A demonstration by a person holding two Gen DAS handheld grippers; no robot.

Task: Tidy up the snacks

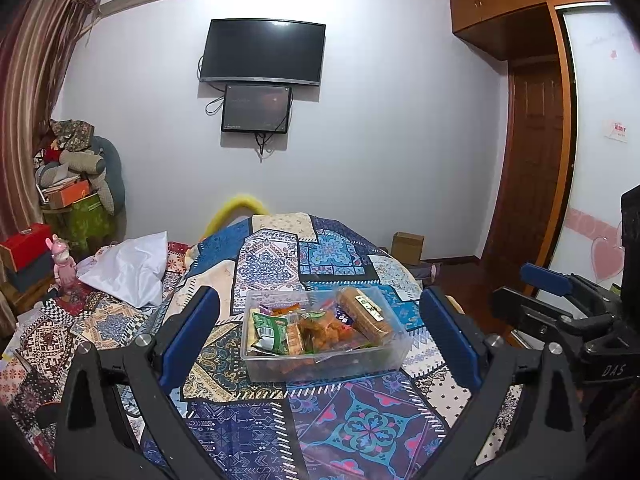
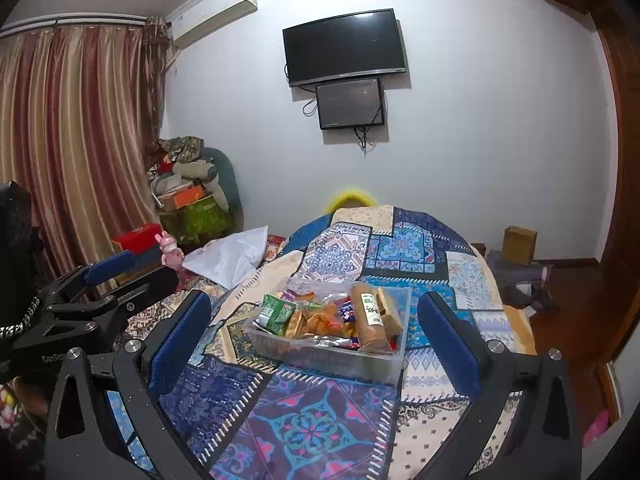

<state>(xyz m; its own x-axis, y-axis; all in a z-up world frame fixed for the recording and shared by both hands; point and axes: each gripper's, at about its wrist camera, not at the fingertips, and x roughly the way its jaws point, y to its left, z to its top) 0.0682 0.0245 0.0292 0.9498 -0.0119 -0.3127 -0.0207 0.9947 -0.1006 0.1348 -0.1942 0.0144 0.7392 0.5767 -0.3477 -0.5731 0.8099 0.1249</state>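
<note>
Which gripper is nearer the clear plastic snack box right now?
About level; neither is clearly nearer. The left gripper is open, short of the clear plastic snack box and centred on it. The right gripper is open too, equally short, beside the left one.

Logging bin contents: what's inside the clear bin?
The clear bin holds a green packet, orange snack packs and a long tan biscuit roll. Smaller wrappers lie beneath; anything under that pile is covered and cannot be identified.
</note>
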